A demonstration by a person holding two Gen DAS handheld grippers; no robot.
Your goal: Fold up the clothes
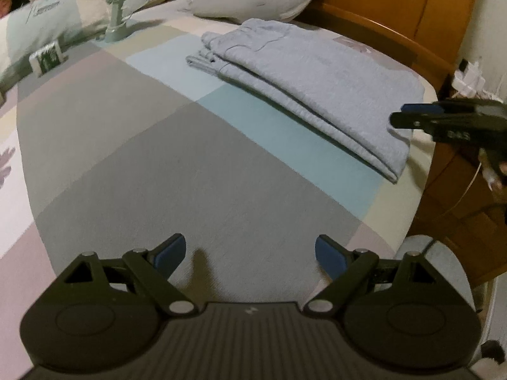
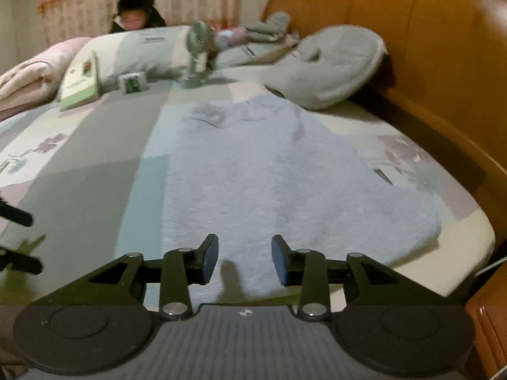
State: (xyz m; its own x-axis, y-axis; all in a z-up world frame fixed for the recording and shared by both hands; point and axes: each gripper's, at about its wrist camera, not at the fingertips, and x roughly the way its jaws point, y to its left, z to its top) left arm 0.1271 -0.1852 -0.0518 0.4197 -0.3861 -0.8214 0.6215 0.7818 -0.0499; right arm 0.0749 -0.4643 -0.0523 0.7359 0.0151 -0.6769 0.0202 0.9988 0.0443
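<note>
Nothing here serves as a container; everything sits straight on the patchwork bedspread [image 1: 133, 145], so there is nothing held inside anything. The folded pale blue garment [image 1: 304, 85] lies flat on the bed's right side, near the wooden bed frame [image 1: 389, 34], layered in several thicknesses with the folded edges showing along its left flank. The left gripper [image 1: 250, 253] hovers above bare grey bedspread with its blue-padded fingers spread wide and nothing between them; the garment sits ahead of it and off to the right, well apart. The right gripper [image 2: 245, 258] is over the garment's near end, its jaws parted to a middling gap and gripping nothing, the blue cloth spreading out just beyond and below its fingertips. In the left wrist view this gripper shows at the right edge, just beside the garment's near right corner. The garment's long axis runs from the near edge of the mattress toward the headboard, its bunched, wrinkled end pointing at the grey pillow [image 2: 329, 63] that leans against the frame. Farther back stand a small green fan [image 2: 198, 53], a little green-and-white box [image 2: 131, 82] and a thin booklet [image 2: 80, 85] propped against heaped bedding. A person [image 2: 136, 15] is visible behind that bedding, by the curtain.
</note>
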